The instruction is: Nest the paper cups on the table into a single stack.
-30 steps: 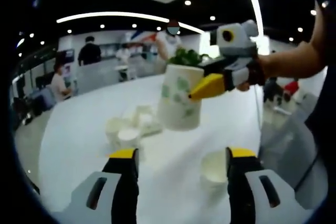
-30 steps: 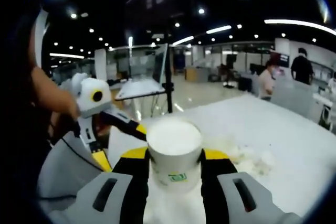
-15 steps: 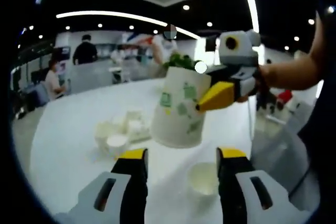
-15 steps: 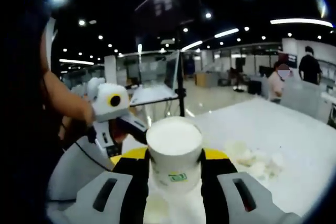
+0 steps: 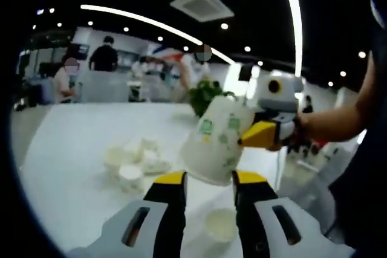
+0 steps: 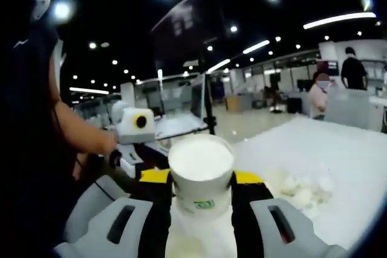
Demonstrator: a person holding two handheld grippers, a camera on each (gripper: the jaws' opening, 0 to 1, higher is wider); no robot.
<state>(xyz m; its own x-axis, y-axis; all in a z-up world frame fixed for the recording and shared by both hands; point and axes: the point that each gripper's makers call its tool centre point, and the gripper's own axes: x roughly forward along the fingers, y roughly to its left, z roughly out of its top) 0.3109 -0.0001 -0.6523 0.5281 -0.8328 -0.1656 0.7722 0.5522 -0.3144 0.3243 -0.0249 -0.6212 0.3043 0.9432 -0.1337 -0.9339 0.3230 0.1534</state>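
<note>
Item: white table (image 5: 72, 143), round-edged, in a large lit hall; people stood far behind it.

Item: printed paper cup (image 5: 216, 140), white with green and yellow marks. In the left gripper view it hung tilted above the table, base toward the camera's upper right, wide mouth lower left, just beyond the tips of the left gripper (image 5: 208, 180). The right gripper (image 5: 261, 135) entered from the right, held in a person's hand (image 5: 297, 132), its yellow jaw pressed against the cup's side. In the right gripper view the same cup (image 6: 201, 173) sat between the right gripper's (image 6: 201, 180) two yellow-tipped jaws, both touching its wall, closed bottom facing the lens: clamped firmly.

Item: left gripper, seen in its own view with jaws rising from the bottom, parted by a narrow gap and gripping nothing. In the right gripper view it (image 6: 136, 143) appeared at left, held by a person's bare arm.

Item: single plain white cup (image 5: 220, 224), standing on the table, mouth up, near, seen in the gap between the left gripper's jaws, below the printed cup.

Item: cluster of small white cups (image 5: 133, 161), on the table to the left and farther off, some upright, some lying; count unclear. In the right gripper view the cluster (image 6: 302, 194) lay to the right, blurred.

Item: green plant (image 5: 205, 93), behind the printed cup, far side.
</note>
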